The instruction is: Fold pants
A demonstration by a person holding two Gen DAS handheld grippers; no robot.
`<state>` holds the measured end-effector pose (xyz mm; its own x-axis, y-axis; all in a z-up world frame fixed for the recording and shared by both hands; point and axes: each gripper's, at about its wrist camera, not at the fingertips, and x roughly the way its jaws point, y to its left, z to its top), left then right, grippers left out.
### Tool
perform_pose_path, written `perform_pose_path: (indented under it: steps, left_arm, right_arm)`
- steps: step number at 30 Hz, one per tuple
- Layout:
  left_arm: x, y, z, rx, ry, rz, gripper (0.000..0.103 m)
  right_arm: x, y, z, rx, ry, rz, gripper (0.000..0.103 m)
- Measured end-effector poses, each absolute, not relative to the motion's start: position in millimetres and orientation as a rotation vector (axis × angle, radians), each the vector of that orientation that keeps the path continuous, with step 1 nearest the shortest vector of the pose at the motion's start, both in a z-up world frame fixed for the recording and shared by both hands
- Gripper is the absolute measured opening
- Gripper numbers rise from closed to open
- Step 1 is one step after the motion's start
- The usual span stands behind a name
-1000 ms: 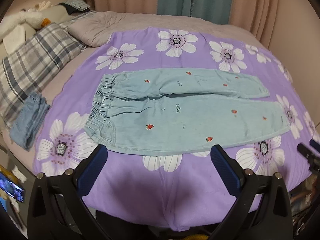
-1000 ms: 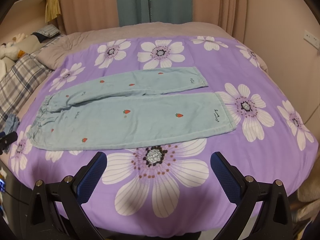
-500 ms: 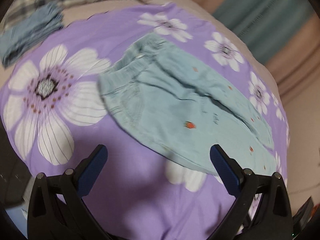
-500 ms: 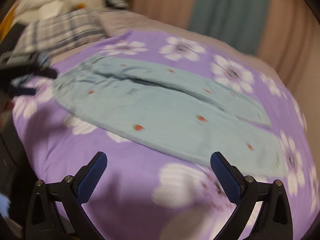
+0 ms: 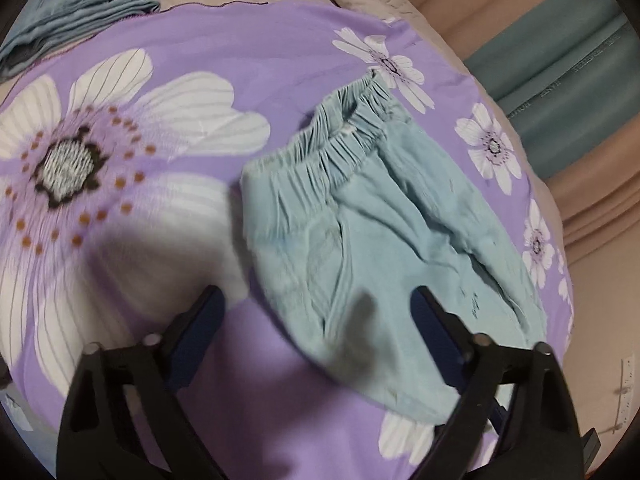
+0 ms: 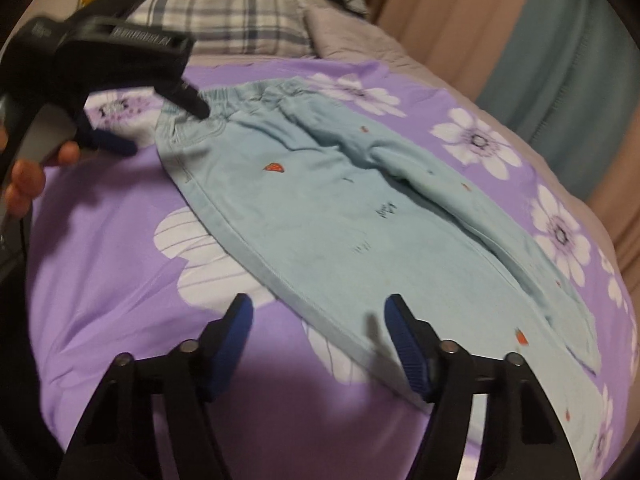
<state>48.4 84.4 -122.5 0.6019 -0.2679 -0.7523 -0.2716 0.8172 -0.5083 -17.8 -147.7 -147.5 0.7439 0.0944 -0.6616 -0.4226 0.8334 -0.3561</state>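
Ahead of your left gripper (image 5: 316, 316), bare purple sheet (image 5: 248, 52) offers passage leftward; folded blue clothes (image 5: 80, 8) block the far corner. Your right gripper (image 6: 318, 330) faces the pants (image 6: 340, 216) edge, unobstructed sheet to its left.

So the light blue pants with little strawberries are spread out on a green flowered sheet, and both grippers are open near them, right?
Not quite: the sheet is purple with white flowers, not green, as the right wrist view shows plainly. The rest holds: the light blue pants with strawberries lie spread out on it, and both the left gripper and the right gripper are open near them.
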Motion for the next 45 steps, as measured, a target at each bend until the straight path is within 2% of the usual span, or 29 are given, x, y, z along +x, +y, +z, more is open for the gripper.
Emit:
perform_pose_path:
  steps: [1, 2, 3, 4, 5, 6, 8, 12, 15, 16, 18, 19, 20, 25, 29, 33, 35, 39, 43, 45]
  left_arm:
    - [53, 85, -122, -0.629, 0.946, 0.009, 0.065]
    - [58, 86, -123, -0.618, 0.960, 0.019, 0.041]
    - [61, 89, -124, -0.618, 0.972, 0.026, 0.027]
    - [64, 93, -126, -0.630, 0.991, 0.025, 0.017]
    - [65, 97, -126, -0.652, 0.999, 0.017, 0.016]
    - [63, 101, -125, -0.663, 0.993, 0.014, 0.016]
    - [54, 106, -114, -0.630, 0.954, 0.012, 0.016]
    - [43, 106, -111, -0.545, 0.961, 0.003, 0.017]
    - [47, 102, -119, -0.445, 1.026, 0.000, 0.026]
    - [44, 103, -118, -0.429, 1.029, -0.006, 0.029]
    - [36, 106, -109, -0.378, 1.021, 0.005, 0.046]
    - [29, 108, -102, -0.352, 0.995, 0.018, 0.057]
    - [24, 110, -94, -0.340, 0.961, 0.020, 0.061]
    - [19, 92, -67, -0.276, 0.848, -0.085, 0.062]
    - [34, 53, -86, -0.173, 0.889, -0.180, 0.062]
    - [48, 31, -131, -0.048, 1.035, -0.207, 0.062]
    - [46, 27, -127, -0.003, 1.008, -0.253, 0.073]
    - [65, 42, -111, -0.115, 0.994, -0.316, 0.075]
    - [112, 56, -91, -0.199, 0.942, -0.273, 0.075]
    - [134, 64, -84, -0.203, 0.922, -0.245, 0.075]
  right_arm:
    - [-13, -146, -149, -0.523, 0.684, 0.302, 0.057]
    - [-8, -145, -149, -0.519, 0.693, 0.307, 0.049]
    - [-6, -145, -149, -0.510, 0.698, 0.313, 0.044]
    - [-3, -145, -147, -0.501, 0.702, 0.323, 0.032]
    - [-2, -143, -146, -0.497, 0.702, 0.328, 0.021]
    - [-2, -142, -145, -0.497, 0.697, 0.332, 0.016]
    - [-4, -138, -142, -0.506, 0.687, 0.343, 0.007]
    - [-18, -130, -137, -0.542, 0.695, 0.371, 0.006]
    - [-24, -128, -141, -0.542, 0.725, 0.400, 0.006]
    - [-25, -126, -145, -0.556, 0.738, 0.402, 0.006]
    - [-23, -127, -148, -0.545, 0.753, 0.394, 0.008]
    - [-22, -130, -144, -0.518, 0.763, 0.399, 0.012]
    - [-21, -134, -137, -0.478, 0.782, 0.418, 0.016]
    - [-19, -170, -94, -0.235, 0.740, 0.492, 0.037]
    - [8, -194, -105, -0.208, 0.797, 0.355, 0.037]
    - [20, -204, -142, -0.252, 0.968, 0.311, 0.037]
    - [14, -208, -139, -0.270, 0.947, 0.345, 0.037]
    - [21, -226, -118, -0.207, 0.944, 0.384, 0.038]
    - [60, -245, -87, -0.119, 0.860, 0.391, 0.054]
    - [87, -248, -78, -0.114, 0.820, 0.378, 0.055]
